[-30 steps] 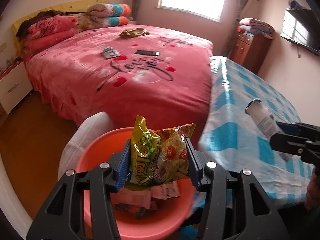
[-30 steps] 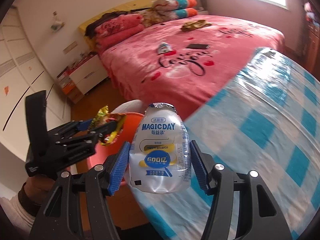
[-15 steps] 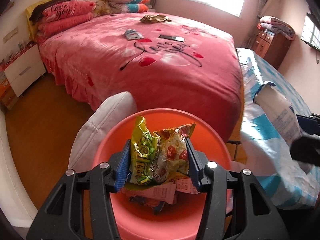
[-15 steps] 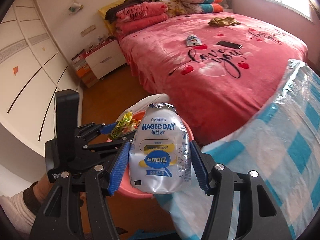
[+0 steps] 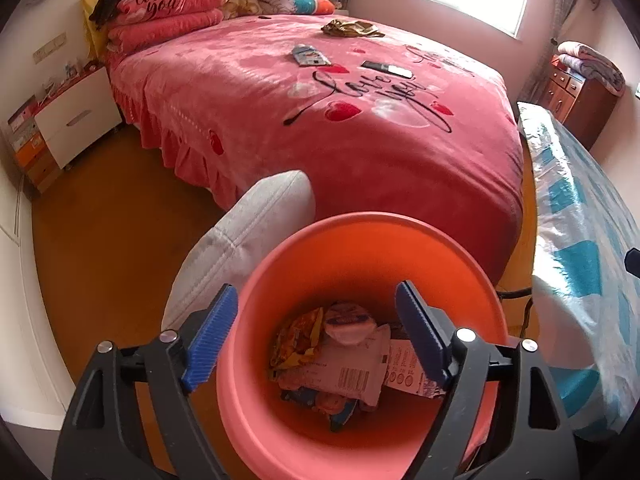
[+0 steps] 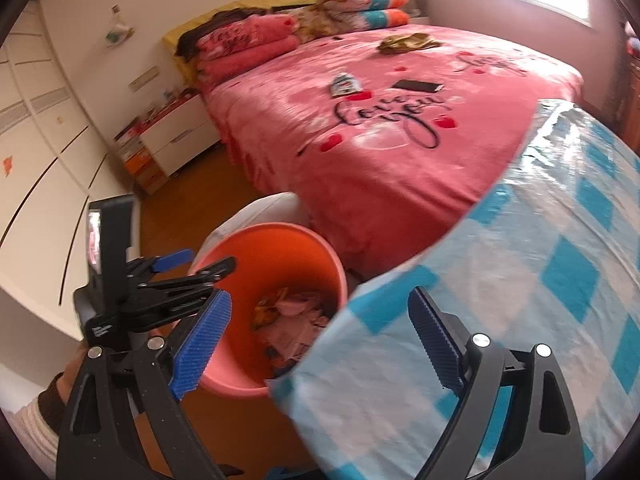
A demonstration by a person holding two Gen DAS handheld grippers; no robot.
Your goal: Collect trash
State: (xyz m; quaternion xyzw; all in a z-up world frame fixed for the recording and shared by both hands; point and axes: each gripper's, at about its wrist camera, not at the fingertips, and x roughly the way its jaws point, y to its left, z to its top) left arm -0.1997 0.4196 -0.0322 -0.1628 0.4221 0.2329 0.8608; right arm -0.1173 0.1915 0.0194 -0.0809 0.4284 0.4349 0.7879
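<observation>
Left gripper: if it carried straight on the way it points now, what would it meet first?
The left gripper is open above the orange bin; straight ahead it would likely hit the trash pile inside, though depth is uncertain.

Each gripper (image 5: 316, 332) (image 6: 320, 336) has black frames, silver screws, ribbed blue pads (image 5: 210, 338); the person's hand (image 6: 74, 364) wears a brown-cuffed, striped pale sleeve (image 6: 30, 426).

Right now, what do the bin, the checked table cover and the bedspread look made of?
Bin: looks like moulded plastic, coral-pink, smooth semi-matte wall with a rolled rim. Checked table cover: probably plastic film or coated cloth; it shows glossy, crinkled highlights. Bedspread: seems a soft plush fleece, matte and fuzzy, with printed script and hearts and a ruffled skirt.
</observation>
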